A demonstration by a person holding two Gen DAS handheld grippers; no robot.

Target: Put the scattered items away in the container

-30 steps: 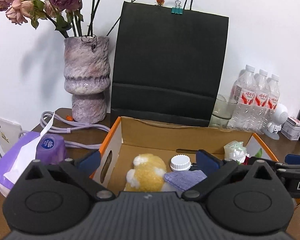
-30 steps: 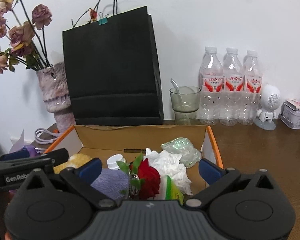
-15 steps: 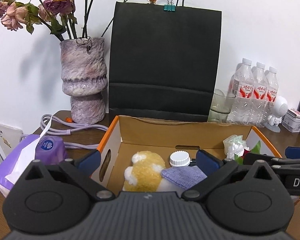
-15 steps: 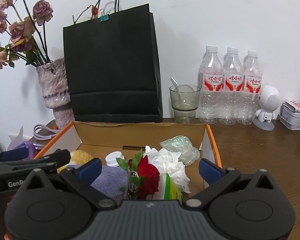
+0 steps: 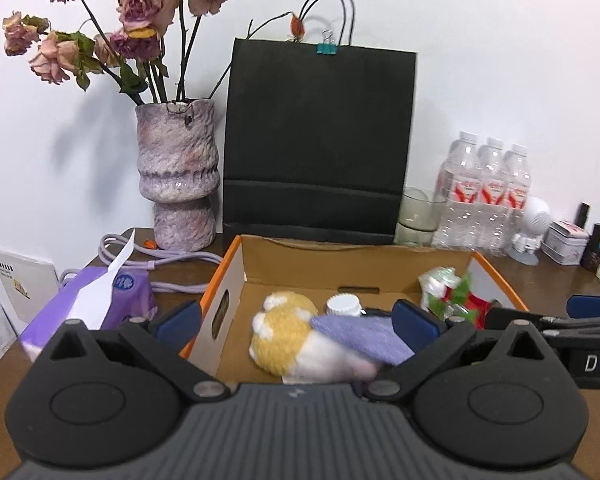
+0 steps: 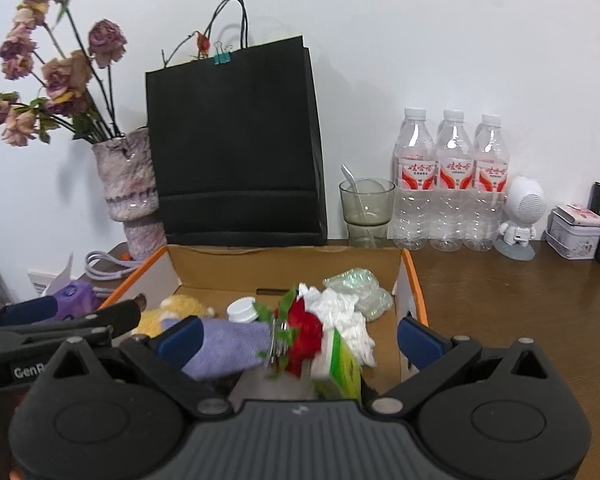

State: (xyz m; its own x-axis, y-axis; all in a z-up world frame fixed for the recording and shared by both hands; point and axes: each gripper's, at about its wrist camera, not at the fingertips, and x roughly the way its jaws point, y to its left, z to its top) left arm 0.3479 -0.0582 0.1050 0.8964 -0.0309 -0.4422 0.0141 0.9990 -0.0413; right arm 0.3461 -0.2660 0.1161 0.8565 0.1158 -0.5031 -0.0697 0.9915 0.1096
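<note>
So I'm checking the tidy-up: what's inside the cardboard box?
The cardboard box holds a yellow plush, purple cloth, white cap, red flower, tissue, and green packet. Anything underneath is covered.

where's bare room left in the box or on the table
In the box, bare floor runs along the back wall behind the plush and cap. The table is bare right of the box, in front of the bottles. The box's right half is crowded with tissue and rose.

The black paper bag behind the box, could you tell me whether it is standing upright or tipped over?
Upright: the black paper bag stands on its base behind the cardboard box, handles up.
</note>
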